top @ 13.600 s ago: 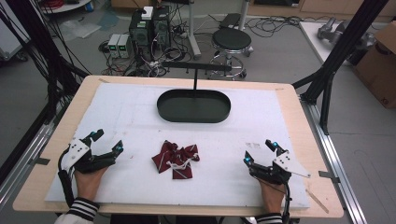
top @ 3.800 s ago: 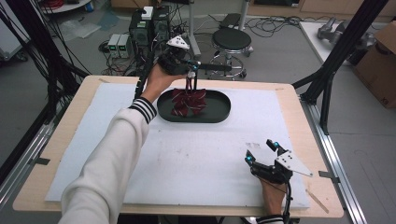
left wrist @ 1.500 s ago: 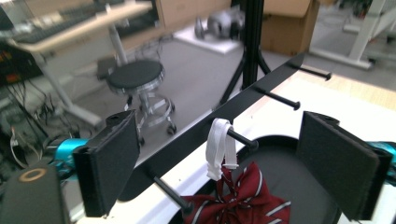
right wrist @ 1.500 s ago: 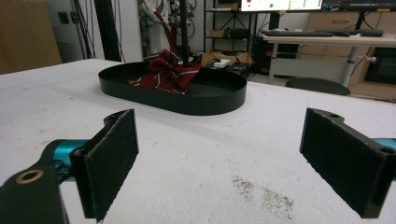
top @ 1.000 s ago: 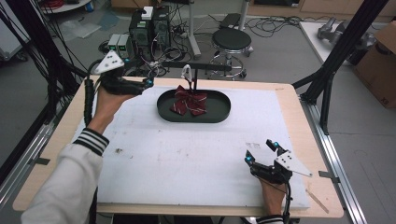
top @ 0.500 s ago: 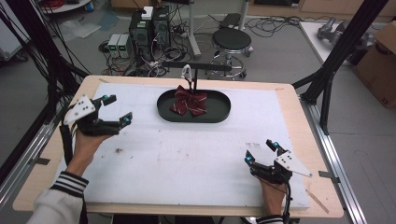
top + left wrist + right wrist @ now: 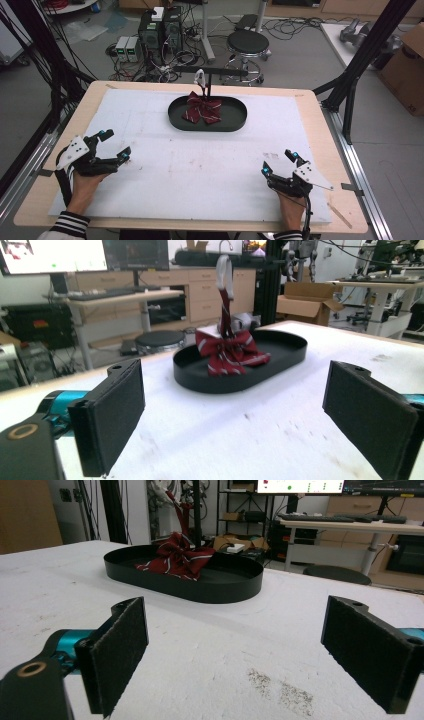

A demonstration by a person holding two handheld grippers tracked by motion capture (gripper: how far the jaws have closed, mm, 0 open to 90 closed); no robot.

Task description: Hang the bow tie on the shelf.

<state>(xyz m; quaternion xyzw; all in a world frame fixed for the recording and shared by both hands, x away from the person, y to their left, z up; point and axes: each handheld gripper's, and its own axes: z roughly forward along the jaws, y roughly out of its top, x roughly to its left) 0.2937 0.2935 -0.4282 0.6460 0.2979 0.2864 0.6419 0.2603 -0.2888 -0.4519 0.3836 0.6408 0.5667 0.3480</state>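
Observation:
A dark red striped bow tie hangs by its white strap from a black T-shaped stand, its bow resting in the black oval tray at the table's far middle. The same bow tie and tray lie ahead in the left gripper view, and the bow tie in its tray in the right gripper view. My left gripper rests open near the table's left front, with nothing between its pads. At the right front my right gripper is open and holds nothing.
A white mat covers the wooden table. A black frame post stands at the right edge. Beyond the far edge are a stool, computer boxes and cables on the floor.
My left gripper carried the bow tie from the table's front to the stand, hung it there, let go, and came back to the left front. The right gripper has stayed still.

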